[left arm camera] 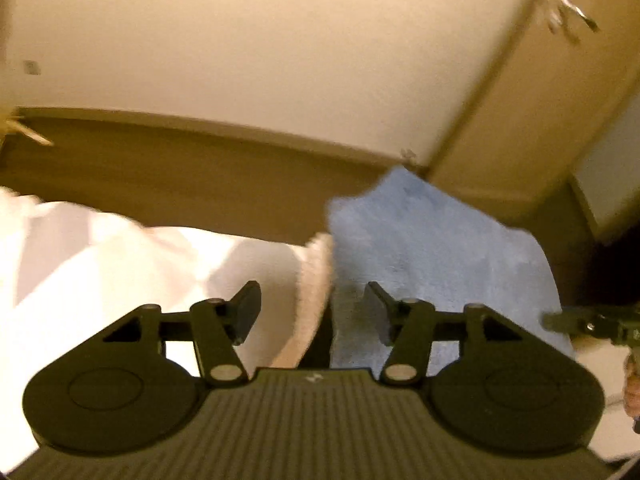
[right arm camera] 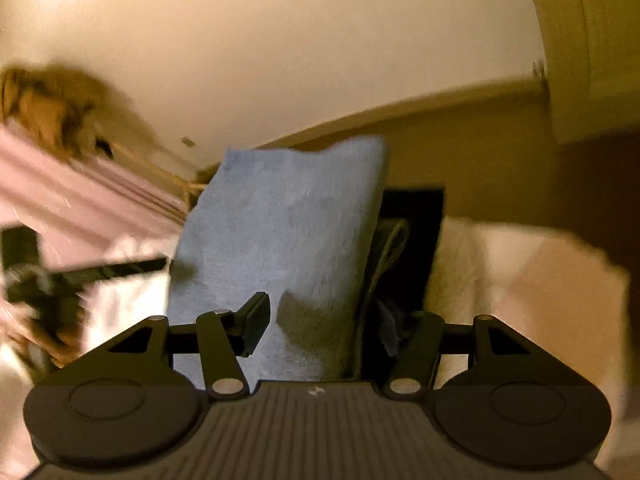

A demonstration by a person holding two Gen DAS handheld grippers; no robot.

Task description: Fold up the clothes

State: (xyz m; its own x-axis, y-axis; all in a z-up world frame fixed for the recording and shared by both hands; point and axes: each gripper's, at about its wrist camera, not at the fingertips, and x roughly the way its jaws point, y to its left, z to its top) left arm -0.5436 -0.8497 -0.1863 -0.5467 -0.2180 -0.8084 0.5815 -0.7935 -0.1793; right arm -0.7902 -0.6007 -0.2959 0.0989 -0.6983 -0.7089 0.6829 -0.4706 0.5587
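A blue terry cloth point(left arm camera: 436, 256) lies folded on the white bed point(left arm camera: 100, 256). A cream towel edge point(left arm camera: 316, 292) runs beside it. My left gripper point(left arm camera: 314, 312) is open, its fingers apart above the seam between the cream towel and the blue cloth, holding nothing. In the right wrist view the blue cloth point(right arm camera: 288, 232) rises in front of my right gripper point(right arm camera: 324, 320), which is open; the left finger point(right arm camera: 256, 320) lies over the cloth and the right finger is partly hidden behind its dark edge. The right gripper also shows at the left wrist view's right edge point(left arm camera: 592, 324).
A brown headboard band point(left arm camera: 200, 168) and a cream wall point(left arm camera: 260, 40) lie beyond the bed. A cream towel point(right arm camera: 520, 280) lies right of the blue cloth. Pink fabric point(right arm camera: 80, 196) and a tan plush toy point(right arm camera: 56, 112) sit at the left. The other gripper point(right arm camera: 48, 280) is at left.
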